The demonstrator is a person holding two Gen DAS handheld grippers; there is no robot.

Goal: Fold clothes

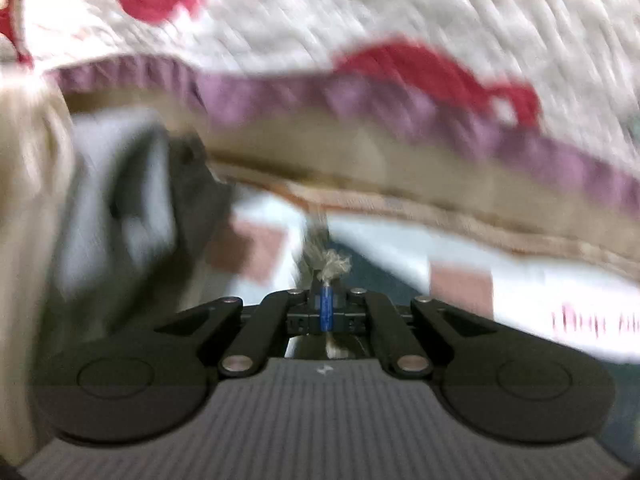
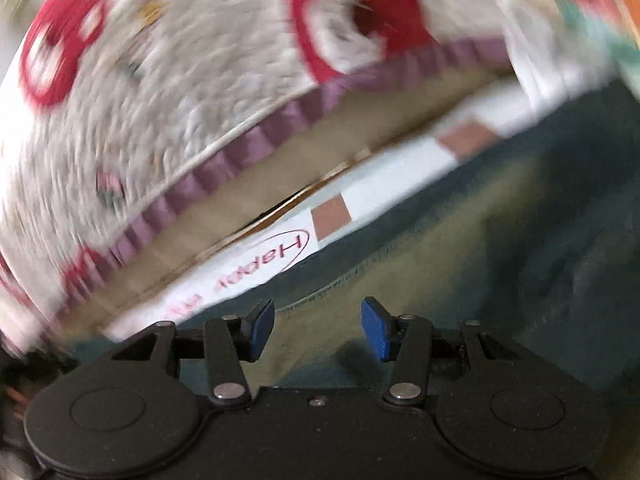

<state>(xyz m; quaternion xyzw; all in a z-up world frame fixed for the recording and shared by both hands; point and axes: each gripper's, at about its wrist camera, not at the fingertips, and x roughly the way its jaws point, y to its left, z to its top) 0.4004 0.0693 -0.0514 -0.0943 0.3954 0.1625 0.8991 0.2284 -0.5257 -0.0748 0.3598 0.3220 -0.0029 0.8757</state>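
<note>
L gripper (image 1: pixel 327 280): jaws pressed together, pinching a frayed pale cord or fabric tuft (image 1: pixel 332 266); which item it belongs to cannot be told (blur). R gripper (image 2: pixel 318 328): jaws spread, nothing between pads, hovering over the dark teal garment (image 2: pixel 520 240).

Location: teal garment lies spread beside the bed, along the edge of the white printed sheet (image 2: pixel 384 184), directly under the R gripper. A pale olive patch, poss. lining or underside, shows just ahead of the R pads.

Handling (est.): garment looks soft, limp, fairly thick, not fragile, low slip. Will sag and drag if lifted at one point. Recommend pinching at hem or corner w/ both grippers, well apart, to keep the edge taut for folding.

Surroundings: white quilt w/ red flowers (image 2: pixel 180 100), purple ruffle trim (image 2: pixel 248 148) overhanging the bed edge; beige layer under it. Grey cloth (image 1: pixel 132 208) heaped at left in the L view.

Obstructions: the overhanging ruffle and sheet edge lie near the garment; risk of catching them in the grip. Grey cloth crowds the L side.
</note>
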